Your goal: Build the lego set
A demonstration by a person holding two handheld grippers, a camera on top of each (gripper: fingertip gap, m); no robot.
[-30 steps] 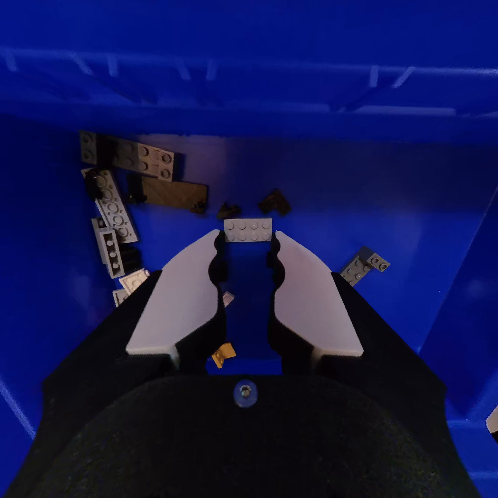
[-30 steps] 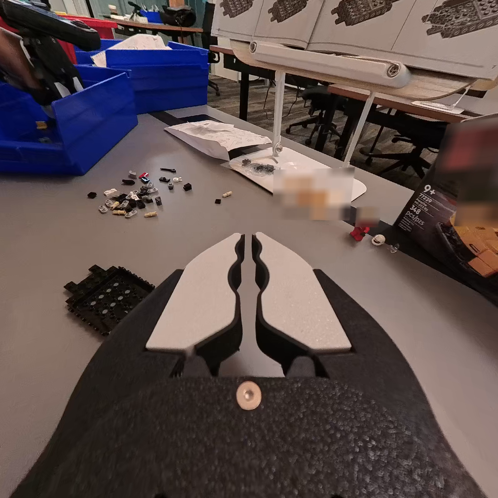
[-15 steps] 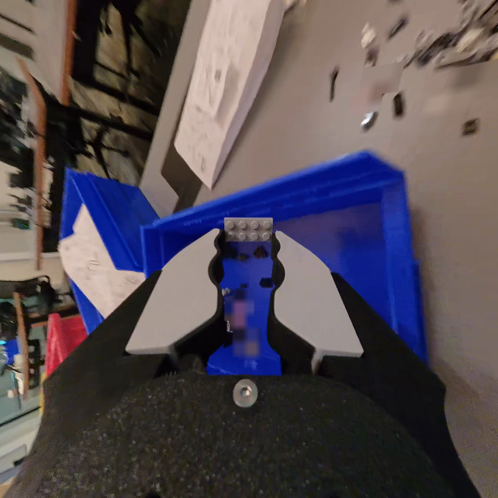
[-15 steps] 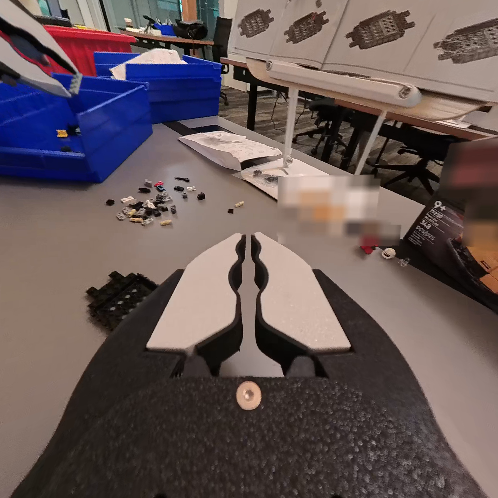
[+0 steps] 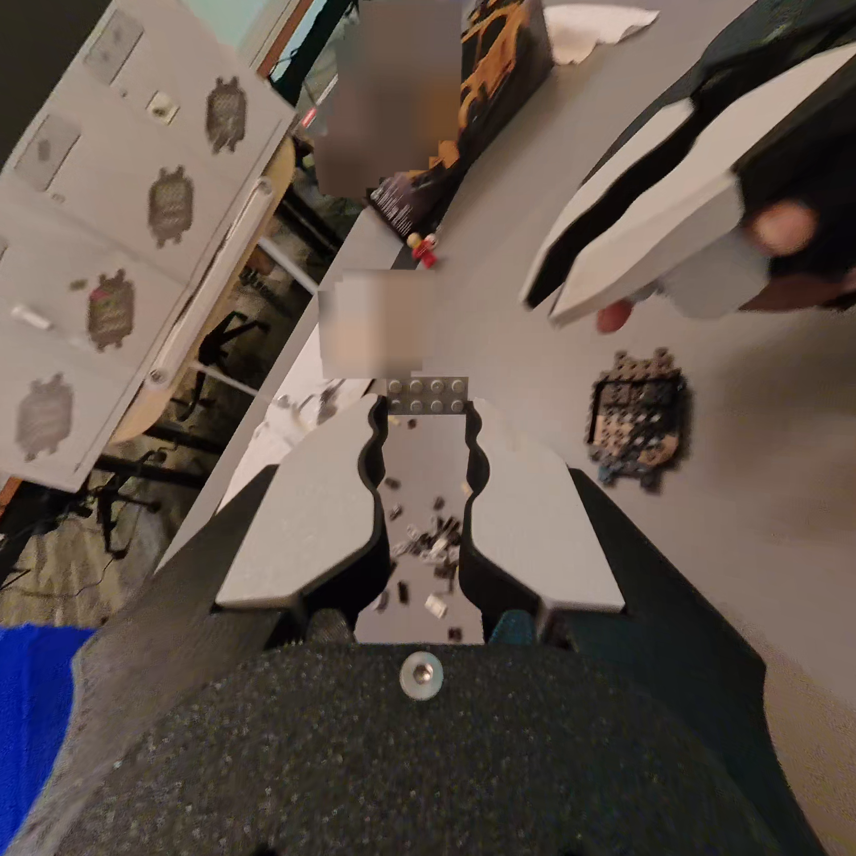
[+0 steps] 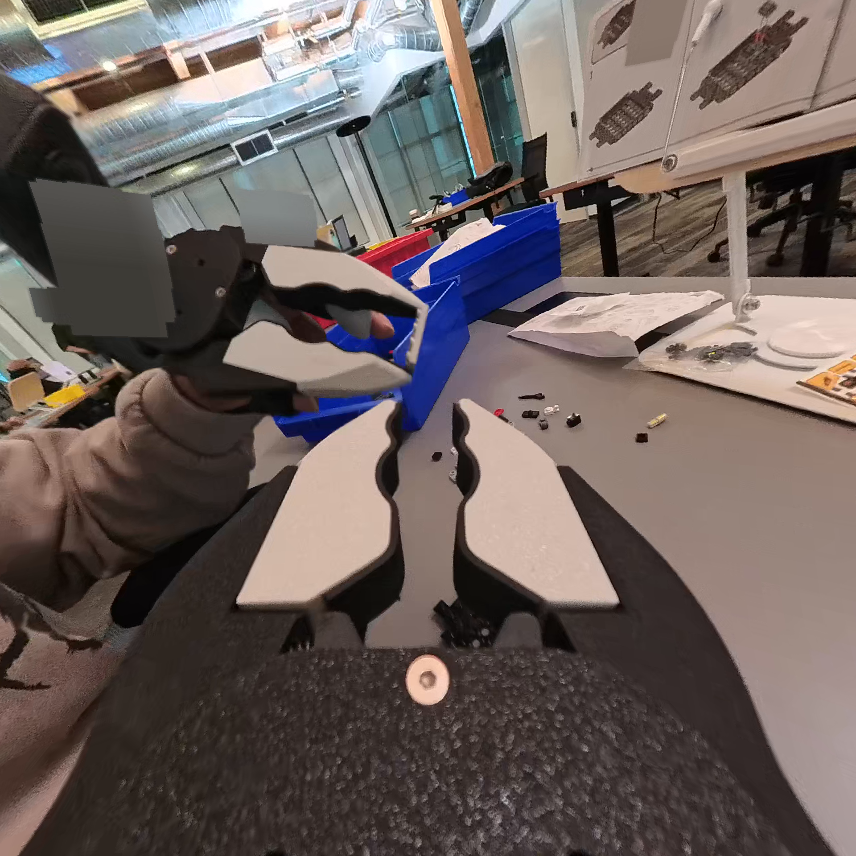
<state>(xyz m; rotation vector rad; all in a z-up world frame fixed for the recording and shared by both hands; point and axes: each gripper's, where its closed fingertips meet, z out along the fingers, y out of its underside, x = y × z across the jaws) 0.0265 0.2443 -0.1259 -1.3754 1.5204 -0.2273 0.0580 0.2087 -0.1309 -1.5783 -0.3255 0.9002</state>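
Left tongs (image 5: 427,407): closed on a grey plate (image 5: 427,395) with two rows of four studs, pinched by its ends at the very tips, studs toward the camera; held up in the air above the grey table (image 5: 695,579).
Right tongs (image 6: 425,410): parted by a modest gap, nothing between the tips; also seen from the left wrist view (image 5: 542,301), hovering above the table with the same narrow opening.
Grey plate from the other side: seen edge-on in the right wrist view (image 6: 415,337), in front of the blue bin (image 6: 440,343).
Black base assembly (image 5: 637,421): flat on the table, to the right of the grey plate in the left wrist view and apart from it; blurred, so stud count not readable; looks like only a first thin layer.
Loose small parts (image 5: 433,542): scattered on the table under the left tongs, many black and grey, not yet used.
Further parts: a sealed-looking clear bag with dark pieces (image 6: 713,354) beside the stand, apparently unopened.
Instruction pages (image 6: 722,78): on a raised stand behind the table, several build stages drawn.
Set box (image 5: 486,106): standing at the far table edge, a small red figure (image 5: 424,250) beside it.
Done so far, by judgement: base started, one plate fetched.
Left to do, by judgement: seat this plate on the base, then nearly the whole model; very early stage.
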